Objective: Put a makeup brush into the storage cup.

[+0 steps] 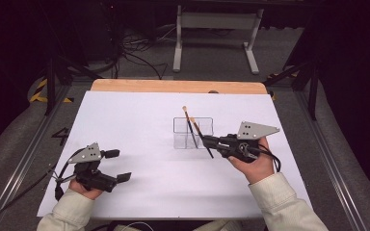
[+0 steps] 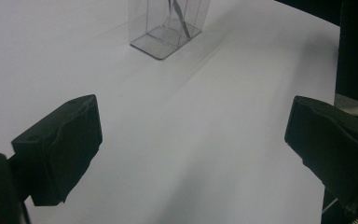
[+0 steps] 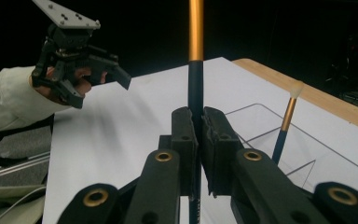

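The holder at the sheet's 1 o'clock is clear glossy plastic. Both brushes have dark matt handles with shiny gold metal ferrules. White sheet looks like smooth matt paper over a pale wood tabletop. Right gripper pads: matt black rubber, brass-looking rivets.

A black, gold-banded brush stands upright beside a clear holder.

A white sheet covers the desk, whose wooden far edge shows bare. Beyond it lies grey carpet with tangled cables and a white frame stand — the room behind is dark.
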`<state>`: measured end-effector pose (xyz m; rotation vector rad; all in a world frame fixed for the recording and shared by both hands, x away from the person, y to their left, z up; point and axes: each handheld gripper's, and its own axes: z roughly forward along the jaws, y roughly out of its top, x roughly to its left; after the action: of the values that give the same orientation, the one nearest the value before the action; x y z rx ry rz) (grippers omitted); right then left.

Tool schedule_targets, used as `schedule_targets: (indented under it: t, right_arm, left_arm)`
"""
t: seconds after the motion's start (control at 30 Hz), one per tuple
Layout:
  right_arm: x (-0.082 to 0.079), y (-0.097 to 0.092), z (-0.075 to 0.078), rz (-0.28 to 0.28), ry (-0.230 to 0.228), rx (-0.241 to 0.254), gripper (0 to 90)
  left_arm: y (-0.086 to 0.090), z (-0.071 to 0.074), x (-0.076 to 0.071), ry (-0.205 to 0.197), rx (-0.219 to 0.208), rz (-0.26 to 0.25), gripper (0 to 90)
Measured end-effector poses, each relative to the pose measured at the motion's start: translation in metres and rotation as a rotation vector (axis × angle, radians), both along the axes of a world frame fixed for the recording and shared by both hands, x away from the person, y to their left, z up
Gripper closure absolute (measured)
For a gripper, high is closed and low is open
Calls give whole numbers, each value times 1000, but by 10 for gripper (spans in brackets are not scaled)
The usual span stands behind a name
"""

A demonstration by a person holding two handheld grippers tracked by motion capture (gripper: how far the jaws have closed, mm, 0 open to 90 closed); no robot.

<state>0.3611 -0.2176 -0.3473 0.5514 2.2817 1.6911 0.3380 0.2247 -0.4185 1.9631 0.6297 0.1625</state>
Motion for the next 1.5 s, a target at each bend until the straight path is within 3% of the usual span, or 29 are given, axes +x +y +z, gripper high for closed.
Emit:
schedule_targets:
  t: [0.2,0.57,0.73,0.87,1.5]
  right_arm:
    - [5,-1,1,-23,-4,53,840]
    - [19,-3,-1,-80,11,98,840]
    - [23,-2,-2,-94,13,97,839]
    - [27,-2,0,-142,10,95,840]
    - [53,14,3,-190,-13,124,839]
  left_arm:
    - [4,-1,-1,1,1,11,44]
    - [3,-2,2,10,-8,9,44]
    - [3,-2,2,8,-6,11,44]
    - [3,-3,3,5,-3,6,43]
    - [1,-3,6,14,-12,7,43]
